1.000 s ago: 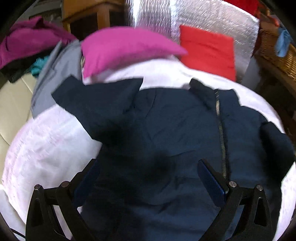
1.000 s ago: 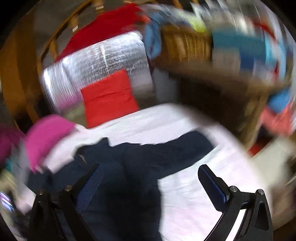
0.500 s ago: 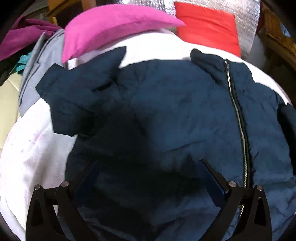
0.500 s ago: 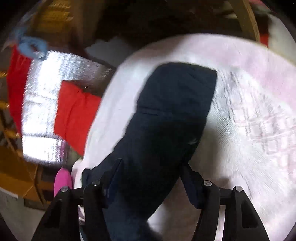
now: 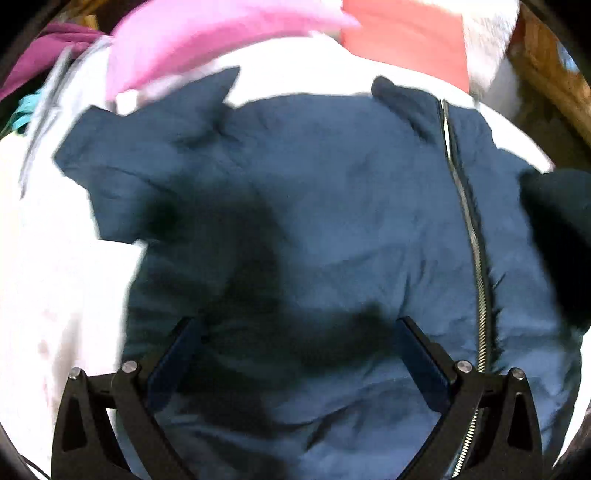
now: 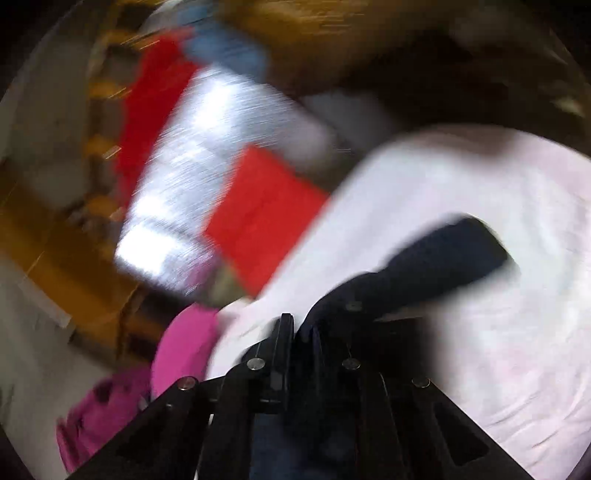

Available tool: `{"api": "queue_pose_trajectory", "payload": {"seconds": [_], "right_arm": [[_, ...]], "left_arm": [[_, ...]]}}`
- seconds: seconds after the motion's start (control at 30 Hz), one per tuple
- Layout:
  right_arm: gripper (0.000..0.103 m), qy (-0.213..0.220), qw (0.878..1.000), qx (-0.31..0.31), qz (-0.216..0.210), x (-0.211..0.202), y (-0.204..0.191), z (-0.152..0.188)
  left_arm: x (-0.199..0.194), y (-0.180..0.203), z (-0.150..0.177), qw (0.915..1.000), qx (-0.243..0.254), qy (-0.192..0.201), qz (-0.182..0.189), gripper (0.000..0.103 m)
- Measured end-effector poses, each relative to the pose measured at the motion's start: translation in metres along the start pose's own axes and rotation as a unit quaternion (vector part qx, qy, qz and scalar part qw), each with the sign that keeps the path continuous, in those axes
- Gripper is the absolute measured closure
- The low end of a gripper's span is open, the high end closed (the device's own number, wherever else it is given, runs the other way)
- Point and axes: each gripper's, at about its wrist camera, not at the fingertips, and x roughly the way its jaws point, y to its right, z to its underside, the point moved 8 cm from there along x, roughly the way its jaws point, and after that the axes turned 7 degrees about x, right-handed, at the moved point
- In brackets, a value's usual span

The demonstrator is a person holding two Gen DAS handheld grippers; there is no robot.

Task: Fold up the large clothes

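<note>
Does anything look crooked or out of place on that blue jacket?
Yes: the navy jacket lies rumpled on the white cover, its left sleeve bunched sideways toward the pink pillow. The right gripper pinches the other sleeve.

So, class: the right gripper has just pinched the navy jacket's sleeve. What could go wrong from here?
1. The right gripper holds the sleeve only by a thin pinch; it may slip when swung.
2. The left gripper hovers open, so nothing pins the jacket, and pulling may drag it across the white sheet.

Right gripper (image 6: 299, 332) now clamping sleeve (image 6: 436, 258)
</note>
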Motion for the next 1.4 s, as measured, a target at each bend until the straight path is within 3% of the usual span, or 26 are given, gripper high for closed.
{"api": "queue_pose_trajectory", "payload": {"seconds": [0.1, 0.2, 0.27, 0.33, 0.37, 0.4, 0.43, 0.5, 0.6, 0.7, 0.8, 0.9, 0.97, 1.07, 1.13, 1.17, 1.2, 1.3, 1.4], "right_arm": [[0.092, -0.047, 0.995, -0.069, -0.048, 0.016, -0.069, 0.055], [0.092, -0.106, 0.985, -0.112, -0.074, 0.039, -0.110, 0.115], [0.088, -0.152, 0.976, -0.134, -0.076, 0.059, -0.126, 0.159], [0.086, -0.209, 0.965, -0.149, -0.059, 0.081, -0.128, 0.212], [0.073, -0.232, 0.959, -0.154, -0.049, 0.086, -0.121, 0.233], [0.049, -0.256, 0.954, -0.151, -0.037, 0.094, -0.114, 0.251], [0.040, -0.274, 0.951, -0.140, -0.035, 0.091, -0.105, 0.269], [0.037, -0.297, 0.946, -0.123, -0.041, 0.086, -0.097, 0.283], [0.037, -0.281, 0.948, -0.144, -0.036, 0.056, -0.091, 0.270], [0.024, -0.201, 0.967, -0.154, -0.013, 0.020, -0.076, 0.209], [0.023, -0.106, 0.982, -0.143, 0.067, -0.002, -0.024, 0.138], [0.023, -0.063, 0.982, -0.100, 0.147, -0.007, 0.050, 0.094], [0.023, -0.066, 0.979, -0.070, 0.179, 0.000, 0.080, 0.083], [0.023, -0.083, 0.980, -0.032, 0.177, 0.023, 0.104, 0.082], [0.026, -0.104, 0.979, -0.032, 0.173, 0.043, 0.106, 0.092], [0.037, -0.113, 0.977, -0.030, 0.181, 0.050, 0.109, 0.095], [0.058, -0.118, 0.972, -0.033, 0.198, 0.054, 0.113, 0.096], [0.079, -0.101, 0.974, -0.036, 0.202, 0.040, 0.116, 0.087], [0.080, -0.066, 0.979, -0.063, 0.183, 0.031, 0.097, 0.082]], "left_arm": [[-0.043, -0.035, -0.009, 0.9974, -0.036, 0.061, -0.014, 0.000], [-0.067, -0.074, -0.008, 0.9920, -0.066, 0.097, -0.045, 0.000], [-0.078, -0.102, -0.006, 0.9875, -0.087, 0.112, -0.068, 0.000], [-0.081, -0.116, -0.004, 0.9856, -0.101, 0.118, -0.068, 0.000], [-0.085, -0.120, 0.000, 0.9847, -0.107, 0.120, -0.067, 0.000], [-0.088, -0.119, 0.002, 0.9832, -0.114, 0.125, -0.069, 0.000], [-0.094, -0.124, 0.001, 0.9816, -0.121, 0.129, -0.072, 0.000], [-0.102, -0.129, 0.001, 0.9788, -0.128, 0.143, -0.073, 0.000], [-0.102, -0.125, -0.008, 0.9790, -0.122, 0.154, -0.057, 0.000], [-0.097, -0.103, -0.011, 0.9827, -0.107, 0.150, -0.012, 0.000], [-0.082, -0.080, -0.014, 0.9875, -0.092, 0.128, 0.011, 0.000], [-0.067, -0.063, -0.014, 0.9910, -0.075, 0.109, 0.020, 0.006], [-0.054, -0.043, -0.011, 0.9946, -0.053, 0.085, 0.028, 0.024], [-0.026, -0.025, -0.008, 0.9977, -0.034, 0.044, 0.037, 0.051], [-0.011, -0.016, -0.006, 0.9980, -0.031, 0.024, 0.051, 0.059], [-0.004, -0.011, -0.007, 0.9980, -0.026, 0.019, 0.055, 0.060], [-0.003, -0.010, -0.007, 0.9982, -0.023, 0.021, 0.050, 0.061], [-0.003, -0.009, -0.012, 0.9976, -0.024, 0.041, 0.050, 0.080], [-0.009, -0.013, -0.016, 0.9968, -0.027, 0.057, 0.049, 0.085]]}}
